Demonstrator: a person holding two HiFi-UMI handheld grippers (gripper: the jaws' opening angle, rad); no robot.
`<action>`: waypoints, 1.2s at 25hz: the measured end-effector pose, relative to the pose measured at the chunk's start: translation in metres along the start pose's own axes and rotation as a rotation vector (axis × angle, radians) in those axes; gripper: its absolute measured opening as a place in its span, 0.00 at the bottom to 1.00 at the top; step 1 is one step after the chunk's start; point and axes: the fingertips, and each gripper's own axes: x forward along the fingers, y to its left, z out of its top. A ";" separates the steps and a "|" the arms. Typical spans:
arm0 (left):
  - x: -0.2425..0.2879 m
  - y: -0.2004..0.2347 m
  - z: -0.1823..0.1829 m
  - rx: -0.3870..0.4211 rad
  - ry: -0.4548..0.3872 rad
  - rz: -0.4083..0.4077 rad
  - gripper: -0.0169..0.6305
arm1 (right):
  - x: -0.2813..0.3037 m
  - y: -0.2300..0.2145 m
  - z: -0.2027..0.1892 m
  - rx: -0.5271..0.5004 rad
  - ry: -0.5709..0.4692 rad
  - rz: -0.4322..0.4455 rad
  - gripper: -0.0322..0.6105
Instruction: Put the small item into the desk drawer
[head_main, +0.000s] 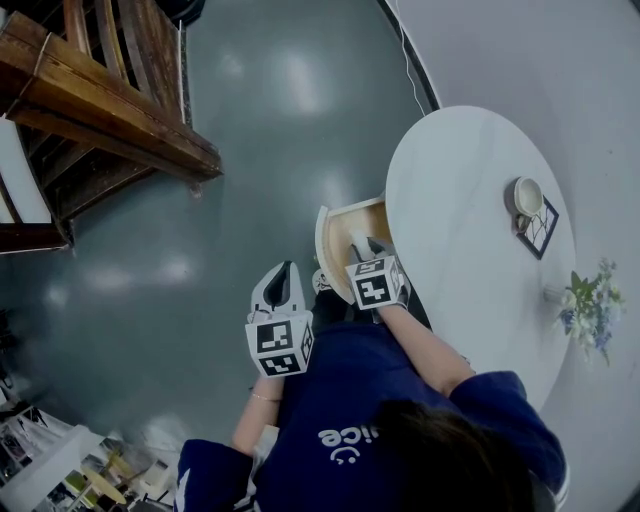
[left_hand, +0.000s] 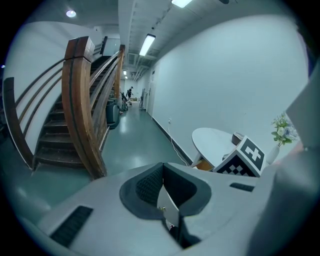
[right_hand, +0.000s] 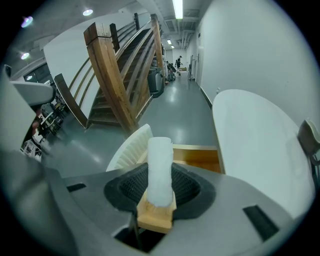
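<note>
Two claws, the left claw (head_main: 284, 278) and the right claw (head_main: 364, 244); one table (head_main: 470, 190), one drawer (head_main: 327, 248), one small item (right_hand: 160, 167), one cup (head_main: 527, 194), one flower vase (head_main: 588, 306), one staircase (head_main: 110, 115)

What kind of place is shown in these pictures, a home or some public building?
Probably the hall of an office or public building: a broad dark wooden staircase, a long corridor with strip ceiling lights and a glossy grey floor beside the round white table.

Drawer (head_main: 325, 240) stands open, wood bottom bare, room above it. The surface (head_main: 460, 200) covers its inner end. Right gripper (head_main: 366, 244) with the item (right_hand: 160, 170) hangs over the mouth. Wide floor (head_main: 250, 120) on the left, staircase (head_main: 110, 120) well apart. Cup (head_main: 527, 195) sits far across the surface.
</note>
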 end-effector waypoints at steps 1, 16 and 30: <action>0.000 0.000 0.000 0.000 0.002 0.002 0.03 | 0.002 -0.001 -0.001 -0.004 0.005 -0.005 0.27; -0.003 0.005 -0.006 -0.010 0.019 0.044 0.03 | 0.035 -0.008 -0.023 -0.038 0.096 -0.017 0.27; -0.014 0.020 -0.026 -0.054 0.071 0.121 0.03 | 0.066 -0.006 -0.039 -0.102 0.166 0.005 0.27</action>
